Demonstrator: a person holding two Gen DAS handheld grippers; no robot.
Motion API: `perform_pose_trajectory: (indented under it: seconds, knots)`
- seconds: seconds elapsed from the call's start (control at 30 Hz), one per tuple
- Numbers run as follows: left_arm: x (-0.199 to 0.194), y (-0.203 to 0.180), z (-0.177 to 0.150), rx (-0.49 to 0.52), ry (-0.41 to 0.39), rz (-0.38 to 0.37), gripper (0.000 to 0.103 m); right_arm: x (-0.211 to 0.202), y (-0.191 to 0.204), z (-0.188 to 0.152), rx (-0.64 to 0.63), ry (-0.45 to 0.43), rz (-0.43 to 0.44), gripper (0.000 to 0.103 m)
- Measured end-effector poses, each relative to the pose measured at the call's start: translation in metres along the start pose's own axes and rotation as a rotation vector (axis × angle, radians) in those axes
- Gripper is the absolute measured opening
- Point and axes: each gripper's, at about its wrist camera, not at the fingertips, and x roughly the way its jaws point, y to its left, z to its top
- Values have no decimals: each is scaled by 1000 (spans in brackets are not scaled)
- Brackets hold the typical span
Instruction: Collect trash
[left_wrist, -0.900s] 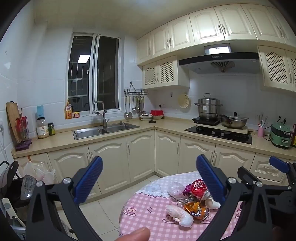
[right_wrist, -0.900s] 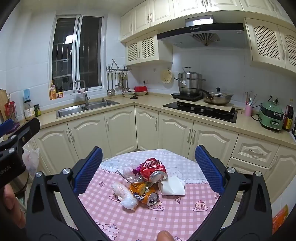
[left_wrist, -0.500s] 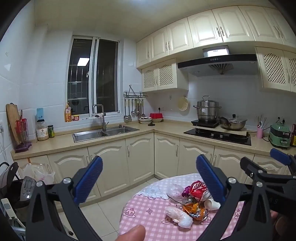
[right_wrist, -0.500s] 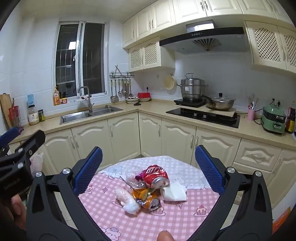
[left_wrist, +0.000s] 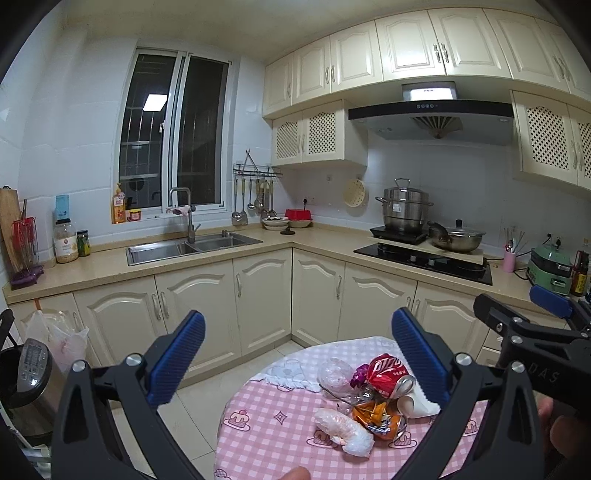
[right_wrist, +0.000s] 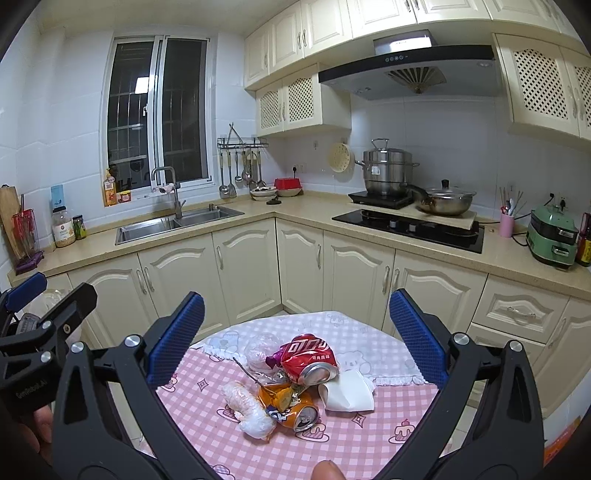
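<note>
both hand-held grippers wide open, holding nothing. red can (right_wrist: 309, 357) leans on the cup (right_wrist: 347, 396); a nudge could roll it off the counter (right_wrist: 369, 435).

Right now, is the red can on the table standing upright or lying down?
Lying down. The red can rests on its side, crushed, on the trash pile, its open silver end facing the camera, above the orange can on the table.

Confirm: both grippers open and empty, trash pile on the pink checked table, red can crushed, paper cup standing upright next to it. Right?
Not quite. The paper cup lies on its side beside the red can, not upright; the right wrist view shows it. The rest holds: left gripper and right gripper are open and empty, and the trash sits on the pink checked table.
</note>
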Motion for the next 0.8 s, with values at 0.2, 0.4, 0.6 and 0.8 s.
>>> perform_pose_trajectory:
  seconds: [0.2, 0.4, 0.6, 0.8]
  knots:
    - [10, -1, -2, -7, 11, -7, 99, 9, 1, 3, -10, 11, 9, 98]
    - [19, -3, -8, -8, 24, -13, 99, 15, -1, 2, -12, 17, 1, 98]
    - [24, -8, -11, -5, 34, -16, 99, 21, -2, 1, -16, 21, -1, 98]
    - [36, -8, -16, -4, 69, -11, 99, 29, -5, -3, -12, 40, 5, 98]
